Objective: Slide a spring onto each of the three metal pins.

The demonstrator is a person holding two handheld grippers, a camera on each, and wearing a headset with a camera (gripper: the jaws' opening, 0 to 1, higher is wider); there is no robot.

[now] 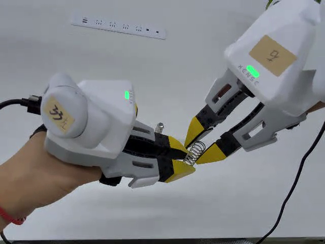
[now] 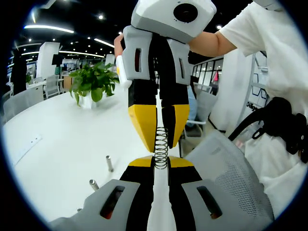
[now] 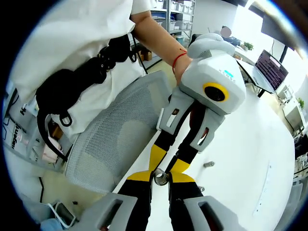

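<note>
1. White tabletop (image 1: 167, 61): broad and bare around the work. A power strip (image 1: 118, 25) lies near its far side, well apart from everything else.
2. Grey mesh chair (image 3: 120, 134): it sits below the tabletop's near edge. A dropped spring could well land there.
3. Left gripper (image 1: 184, 158): its jaws are drawn close and pinch one end of the spring, which is held in the air above the tabletop. Its bulk stands between the head camera and the pins.
4. Right gripper (image 1: 199, 150): its jaws are narrowly apart and flank the spring's other end. I cannot tell whether they press on it.
5. Metal pins (image 2: 109, 163): two short ones stand near each other on the tabletop. They are apart from the grippers and look bare.
6. Spring (image 2: 161, 144): a thin wire coil, probably very light, soft along its length and apt to flick away.
   - It is best taken across the coils near one end, and gently, so the bore is not crushed.
   - The other end should stay open for a pin, with only one pair of jaws on the coil as it is lowered.
</note>
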